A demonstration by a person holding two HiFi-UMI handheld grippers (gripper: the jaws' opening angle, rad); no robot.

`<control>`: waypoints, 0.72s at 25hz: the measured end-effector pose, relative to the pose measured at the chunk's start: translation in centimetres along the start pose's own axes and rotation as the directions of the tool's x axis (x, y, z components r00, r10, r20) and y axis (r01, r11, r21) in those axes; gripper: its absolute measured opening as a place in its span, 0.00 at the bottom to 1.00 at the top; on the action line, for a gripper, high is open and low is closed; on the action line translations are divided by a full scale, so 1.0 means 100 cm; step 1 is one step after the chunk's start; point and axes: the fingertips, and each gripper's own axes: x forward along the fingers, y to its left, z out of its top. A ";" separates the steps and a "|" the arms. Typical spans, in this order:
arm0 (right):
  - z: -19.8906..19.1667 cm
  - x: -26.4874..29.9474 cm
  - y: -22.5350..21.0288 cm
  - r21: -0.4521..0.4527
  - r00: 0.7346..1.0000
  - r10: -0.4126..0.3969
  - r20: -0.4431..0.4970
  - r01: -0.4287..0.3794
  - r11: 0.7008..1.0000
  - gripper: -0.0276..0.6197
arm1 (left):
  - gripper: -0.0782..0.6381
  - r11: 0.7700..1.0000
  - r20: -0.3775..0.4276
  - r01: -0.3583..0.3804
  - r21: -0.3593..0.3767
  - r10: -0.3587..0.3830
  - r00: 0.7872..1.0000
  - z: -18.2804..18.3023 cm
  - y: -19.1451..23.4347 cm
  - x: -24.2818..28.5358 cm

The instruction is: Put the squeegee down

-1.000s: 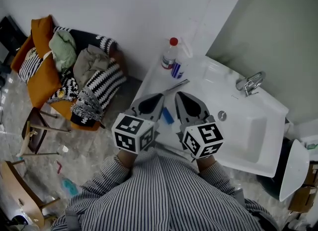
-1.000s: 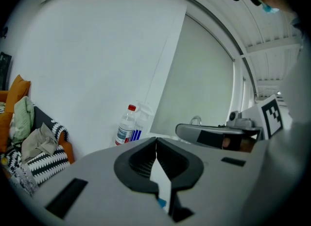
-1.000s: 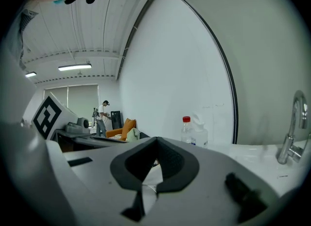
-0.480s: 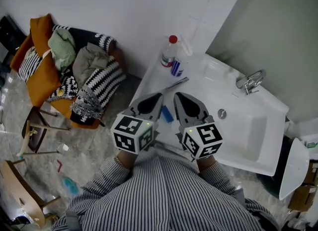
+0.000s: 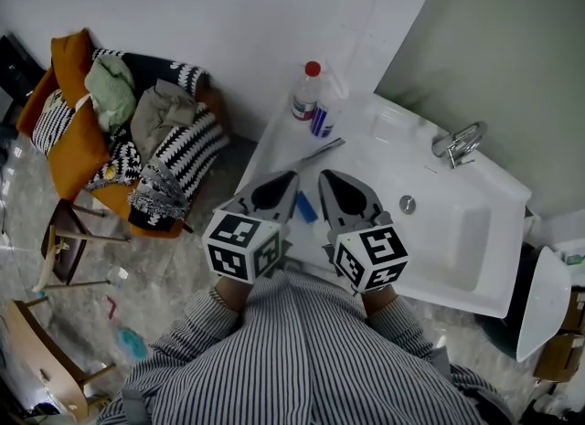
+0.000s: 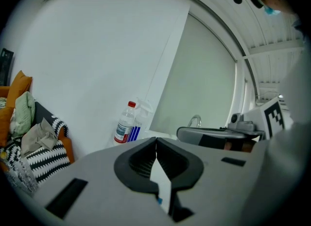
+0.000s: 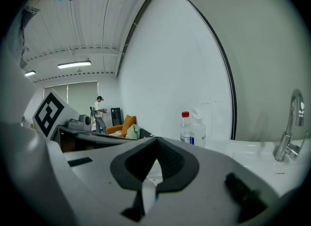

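A squeegee lies on the white sink counter (image 5: 283,144): a thin grey blade (image 5: 321,152) past the gripper tips, and a blue piece (image 5: 306,206) that shows between the two grippers. My left gripper (image 5: 293,177) and right gripper (image 5: 325,175) hover side by side over the counter's front edge, both pointing at the wall. In the left gripper view the jaws (image 6: 156,139) meet at the tips with nothing between them. The right gripper (image 7: 156,140) looks the same in its own view. Neither one touches the squeegee.
A clear bottle with a red cap (image 5: 305,92) and a spray bottle (image 5: 325,114) stand at the counter's back left. The basin (image 5: 454,248), drain (image 5: 407,204) and faucet (image 5: 459,145) lie to the right. An armchair piled with clothes (image 5: 137,135) stands on the floor at left.
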 end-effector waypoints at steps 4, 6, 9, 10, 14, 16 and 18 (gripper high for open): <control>-0.002 0.000 -0.001 -0.002 1.000 -0.005 -0.009 0.005 1.000 0.07 | 0.13 1.000 -0.006 0.004 -0.002 -0.004 1.000 -0.002 -0.001 0.000; -0.002 0.001 -0.001 -0.003 1.000 -0.005 -0.010 0.005 1.000 0.07 | 0.13 1.000 -0.006 0.005 -0.002 -0.005 1.000 -0.002 -0.001 0.000; -0.004 0.002 0.000 -0.004 1.000 0.000 -0.017 0.000 1.000 0.07 | 0.13 1.000 -0.008 0.008 -0.005 -0.008 1.000 -0.003 0.000 0.000; -0.005 0.003 0.001 -0.005 1.000 0.001 -0.020 -0.001 1.000 0.07 | 0.13 1.000 -0.009 0.009 -0.006 -0.009 1.000 -0.004 0.000 0.000; -0.006 0.004 0.002 -0.008 1.000 0.001 -0.024 -0.001 1.000 0.07 | 0.13 1.000 -0.008 0.010 -0.007 -0.010 1.000 -0.004 0.001 -0.001; -0.006 0.005 0.002 -0.008 1.000 0.001 -0.026 -0.001 1.000 0.07 | 0.13 1.000 -0.008 0.012 -0.008 -0.012 1.000 -0.003 0.002 0.000; -0.007 0.006 0.002 -0.008 1.000 0.000 -0.028 0.000 1.000 0.07 | 0.13 1.000 -0.009 0.014 -0.008 -0.014 1.000 -0.003 0.002 0.000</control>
